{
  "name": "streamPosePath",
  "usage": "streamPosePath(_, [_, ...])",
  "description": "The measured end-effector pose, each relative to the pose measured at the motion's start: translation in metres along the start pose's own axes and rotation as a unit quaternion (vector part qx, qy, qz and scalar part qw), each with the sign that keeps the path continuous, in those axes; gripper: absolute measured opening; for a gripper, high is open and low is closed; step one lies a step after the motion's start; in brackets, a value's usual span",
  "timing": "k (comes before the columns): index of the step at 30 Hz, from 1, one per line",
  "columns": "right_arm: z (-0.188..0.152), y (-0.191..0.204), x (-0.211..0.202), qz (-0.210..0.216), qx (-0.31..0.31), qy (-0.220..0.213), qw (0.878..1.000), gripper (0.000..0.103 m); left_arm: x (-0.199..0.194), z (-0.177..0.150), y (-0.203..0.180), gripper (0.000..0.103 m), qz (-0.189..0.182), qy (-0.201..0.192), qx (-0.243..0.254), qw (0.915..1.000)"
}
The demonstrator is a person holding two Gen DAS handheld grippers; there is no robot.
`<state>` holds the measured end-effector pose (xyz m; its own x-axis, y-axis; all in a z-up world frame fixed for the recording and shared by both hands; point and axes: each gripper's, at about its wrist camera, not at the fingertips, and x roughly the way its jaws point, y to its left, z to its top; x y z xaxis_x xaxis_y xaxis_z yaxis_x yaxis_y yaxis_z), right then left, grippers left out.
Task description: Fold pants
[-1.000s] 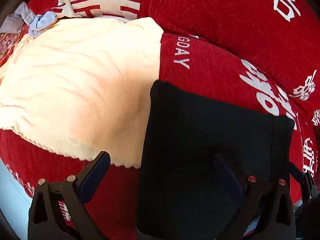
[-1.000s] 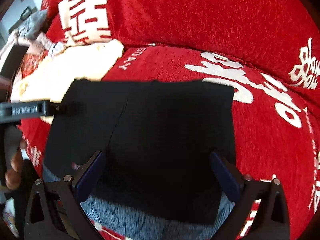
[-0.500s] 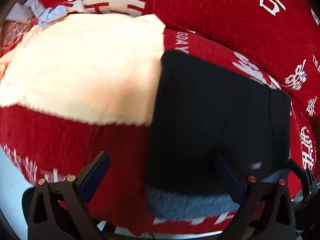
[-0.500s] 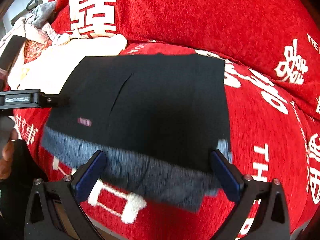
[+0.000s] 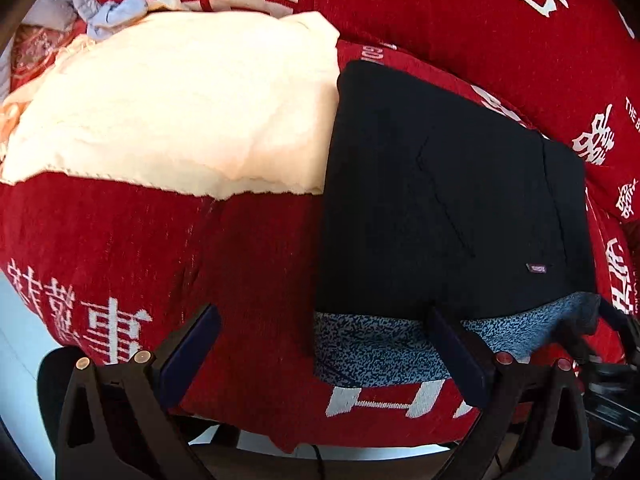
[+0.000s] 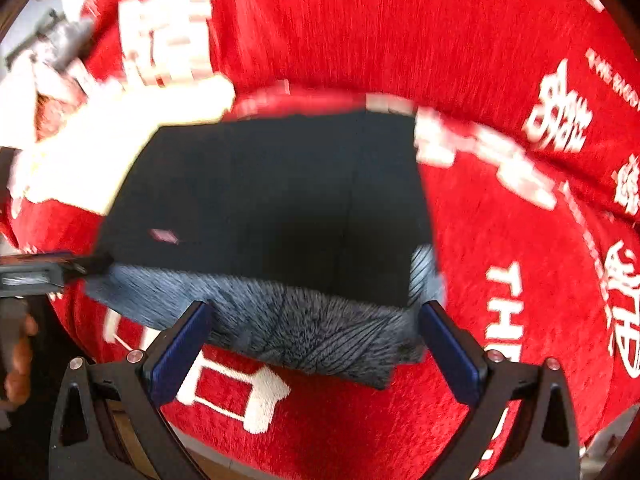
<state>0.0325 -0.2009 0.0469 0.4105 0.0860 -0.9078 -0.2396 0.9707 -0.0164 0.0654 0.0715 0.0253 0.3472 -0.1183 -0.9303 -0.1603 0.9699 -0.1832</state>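
Left wrist, pants (image 5: 440, 184), small unreadable label (image 5: 536, 268)

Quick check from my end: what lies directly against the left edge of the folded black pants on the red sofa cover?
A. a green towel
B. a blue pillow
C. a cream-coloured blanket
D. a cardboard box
C: in the left wrist view the cream-coloured blanket butts up against the left edge of the folded black pants on the red sofa cover; no pillow, box or towel is there.
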Motion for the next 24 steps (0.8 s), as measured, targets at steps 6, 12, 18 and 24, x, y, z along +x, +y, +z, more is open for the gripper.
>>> streamPosePath(6, [0.002, 0.007, -0.023, -0.005, 0.015, -0.021, 1.000, 0.103, -0.029, -0.002, -0.016, 0.103, -0.012, -0.031, 0.022, 0.9992])
streamPosePath(12, [0.006, 0.008, -0.061, -0.043, 0.035, -0.059, 0.997, 0.103, -0.046, -0.008, -0.045, 0.103, -0.002, -0.059, 0.060, 0.9964])
streamPosePath(18, [0.003, 0.006, -0.064, -0.072, 0.050, -0.055, 0.995, 0.103, -0.046, -0.021, -0.065, 0.103, 0.013, -0.057, 0.083, 0.9948])
streamPosePath(24, [-0.012, -0.004, -0.066, -0.078, 0.068, -0.055, 0.993, 0.103, -0.045, -0.033, -0.075, 0.103, 0.016, -0.064, 0.102, 0.9926])
